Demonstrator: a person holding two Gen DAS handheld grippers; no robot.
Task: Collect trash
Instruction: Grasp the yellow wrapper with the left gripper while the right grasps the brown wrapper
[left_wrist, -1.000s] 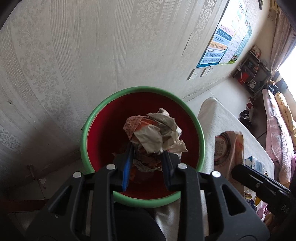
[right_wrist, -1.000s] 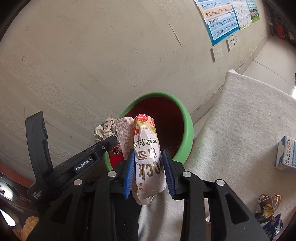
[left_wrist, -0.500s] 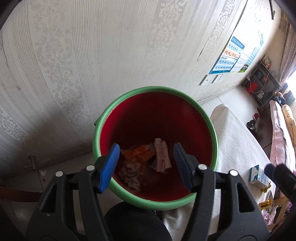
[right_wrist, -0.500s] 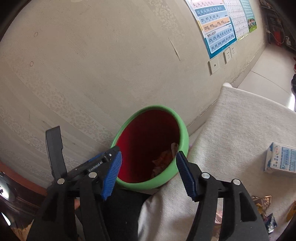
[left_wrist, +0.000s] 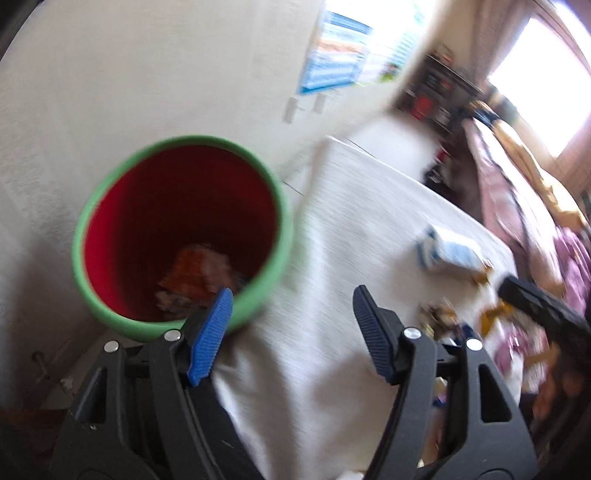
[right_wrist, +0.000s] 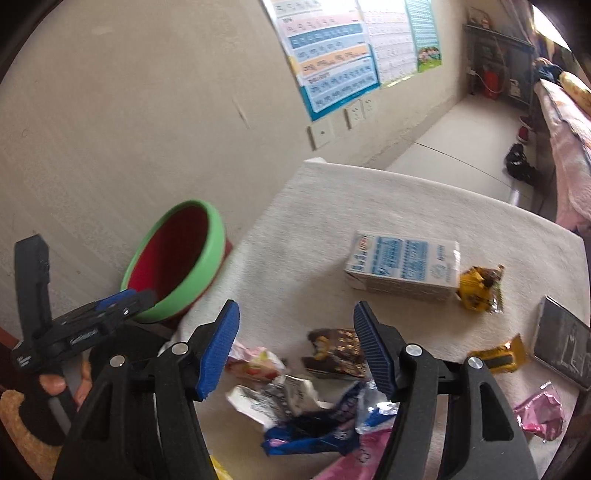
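Observation:
The green-rimmed red bucket (left_wrist: 285, 221) stands beside the table by the wall, with crumpled wrappers (left_wrist: 199, 269) at its bottom. My left gripper (left_wrist: 292, 295) hovers over the bucket's right rim and the cloth, its jaws opening and nothing between them. My right gripper (right_wrist: 295, 306) hangs above the table, jaws opening too and empty. Under it lies loose trash: a brown wrapper (right_wrist: 338, 350), a blue wrapper (right_wrist: 314, 428) and a pink-and-white packet (right_wrist: 255, 363). Further off are a milk carton (right_wrist: 402, 266) and a yellow wrapper (right_wrist: 478, 286). The left view is blurred.
A white cloth covers the table (right_wrist: 332, 206), whose left edge meets the bucket (right_wrist: 212, 243). A dark flat device (right_wrist: 561, 343), a yellow-black wrapper (right_wrist: 498, 356) and a pink wrapper (right_wrist: 539, 410) lie at the right. The wall with posters (right_wrist: 332, 62) is close behind.
Both grippers opened over the bucket, dropping the crumpled paper and the snack packet into it. Both then swung right, away from the bucket and over the table.

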